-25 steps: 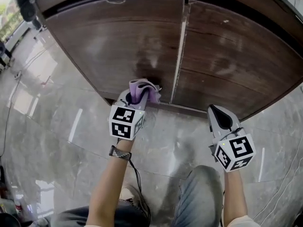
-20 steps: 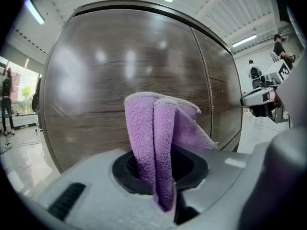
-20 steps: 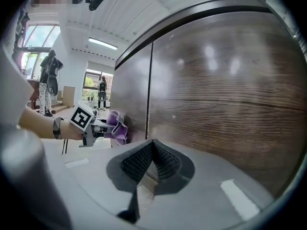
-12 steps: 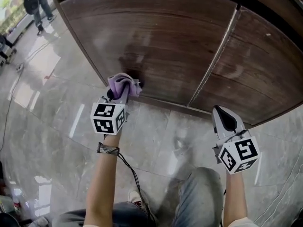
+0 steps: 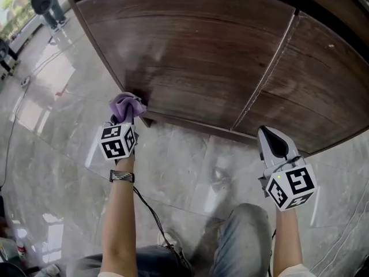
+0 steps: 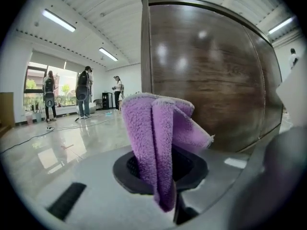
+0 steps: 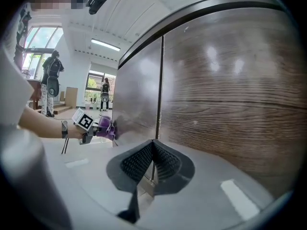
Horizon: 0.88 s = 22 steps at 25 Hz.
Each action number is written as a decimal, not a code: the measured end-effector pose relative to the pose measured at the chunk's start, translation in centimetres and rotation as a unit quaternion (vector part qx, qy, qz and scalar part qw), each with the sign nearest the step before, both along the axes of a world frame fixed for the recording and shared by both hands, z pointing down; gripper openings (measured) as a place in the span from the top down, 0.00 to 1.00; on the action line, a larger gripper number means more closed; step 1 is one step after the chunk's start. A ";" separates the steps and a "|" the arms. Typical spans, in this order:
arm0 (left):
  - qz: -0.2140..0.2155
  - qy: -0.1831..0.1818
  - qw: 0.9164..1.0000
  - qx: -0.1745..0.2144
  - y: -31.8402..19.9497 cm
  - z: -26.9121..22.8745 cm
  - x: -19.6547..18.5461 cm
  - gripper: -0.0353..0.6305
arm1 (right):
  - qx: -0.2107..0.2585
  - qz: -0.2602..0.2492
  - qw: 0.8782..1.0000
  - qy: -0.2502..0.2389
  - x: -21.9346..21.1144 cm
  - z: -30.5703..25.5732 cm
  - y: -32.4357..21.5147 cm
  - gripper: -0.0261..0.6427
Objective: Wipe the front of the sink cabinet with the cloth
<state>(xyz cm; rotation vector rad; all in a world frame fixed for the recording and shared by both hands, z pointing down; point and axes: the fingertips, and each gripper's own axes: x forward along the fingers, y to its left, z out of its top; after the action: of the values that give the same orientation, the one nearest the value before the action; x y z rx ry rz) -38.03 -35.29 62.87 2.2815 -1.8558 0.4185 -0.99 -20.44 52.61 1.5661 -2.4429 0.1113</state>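
The dark wood sink cabinet front (image 5: 196, 56) fills the top of the head view, with a seam (image 5: 271, 62) between its two doors. A purple cloth (image 5: 128, 105) is bunched in my left gripper (image 5: 129, 115), which is shut on it at the cabinet's lower left corner. In the left gripper view the cloth (image 6: 158, 133) stands folded between the jaws, close to the door (image 6: 211, 75). My right gripper (image 5: 271, 143) is shut and empty, held just off the right door's bottom edge; its pads (image 7: 152, 163) meet in front of the seam (image 7: 159, 95).
Glossy grey marble floor (image 5: 190, 166) lies below the cabinet. My knee in jeans (image 5: 242, 235) is under the right arm. A cable (image 5: 153, 215) trails from the left wrist. People (image 6: 84, 92) stand far off near windows, left of the cabinet.
My left gripper has slid the cloth leftward along the cabinet's bottom edge, from near the seam to the left corner. The right gripper has hardly moved.
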 end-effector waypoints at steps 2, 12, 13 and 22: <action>0.011 -0.015 1.000 -0.020 0.1 2.0 0.9 0.86 | -0.001 0.002 1.000 0.002 0.5 -0.1 0.2 0.95; 0.058 -0.038 0.996 -0.062 -0.1 6.0 6.8 0.88 | -0.002 0.017 1.000 0.011 4.0 0.6 1.5 0.95; 0.058 -0.035 0.996 -0.064 0.0 6.0 7.1 0.88 | -0.004 0.020 1.000 0.008 4.3 0.6 1.9 0.95; 0.135 -0.036 0.988 -0.072 2.9 5.7 16.1 0.88 | 0.000 0.044 0.999 -0.009 8.1 0.0 4.6 0.95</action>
<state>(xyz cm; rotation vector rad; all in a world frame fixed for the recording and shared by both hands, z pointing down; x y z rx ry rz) -21.93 -32.37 68.54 2.4524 -1.4915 0.6581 7.14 -15.87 52.66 1.6795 -2.3874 0.1415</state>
